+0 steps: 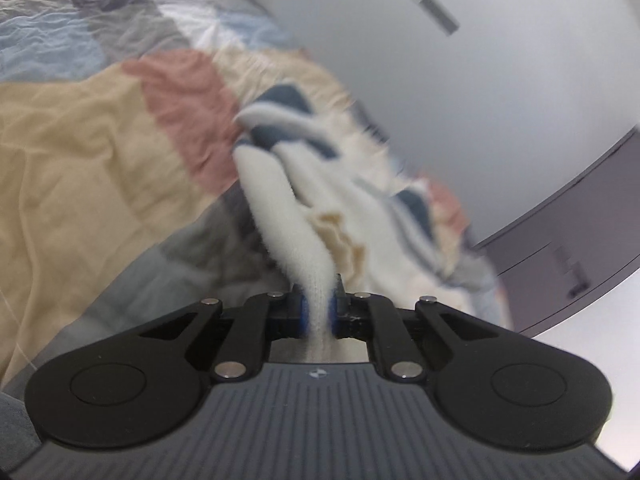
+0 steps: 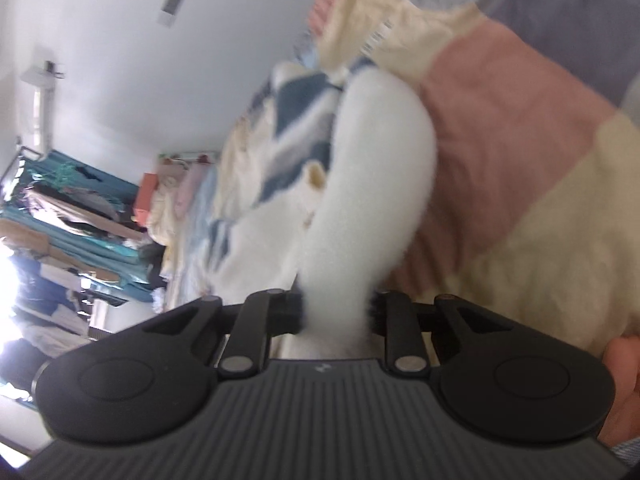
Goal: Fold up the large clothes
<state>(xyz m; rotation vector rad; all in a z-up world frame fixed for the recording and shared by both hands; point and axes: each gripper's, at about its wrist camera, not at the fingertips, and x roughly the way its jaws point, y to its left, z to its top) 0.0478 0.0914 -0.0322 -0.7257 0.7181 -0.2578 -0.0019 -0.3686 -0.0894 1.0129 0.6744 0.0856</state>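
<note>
Left tongs (image 1: 316, 312) pressed together on a narrow white fold of the sweater (image 1: 288, 184), blue pads squeezing the knit from both sides. Sweater cream-white with dark blue stripes, fuzzy, stretched away from the tongs and bunched over the quilt (image 1: 80, 152). Quilt a patchwork of tan, pink, grey and pale blue, wrinkled, spread across the bed. Beyond the bed edge, a plain white wall (image 1: 480, 80) with a small grey fitting, and a grey cabinet (image 1: 580, 240) at the right.

Right tongs (image 2: 336, 316) gripping a thicker white roll of the same sweater (image 2: 380, 168), cloth filling the gap between the black fingers (image 2: 288, 316). Striped part of the sweater lying further out, over the quilt (image 2: 520, 120), pink and cream patches right beside it. Clothes rack (image 2: 80, 208) well apart at the left, crowded with hanging garments, bright window glare below it. Much of both views blurred; finer detail of the knit not to be told.
</note>
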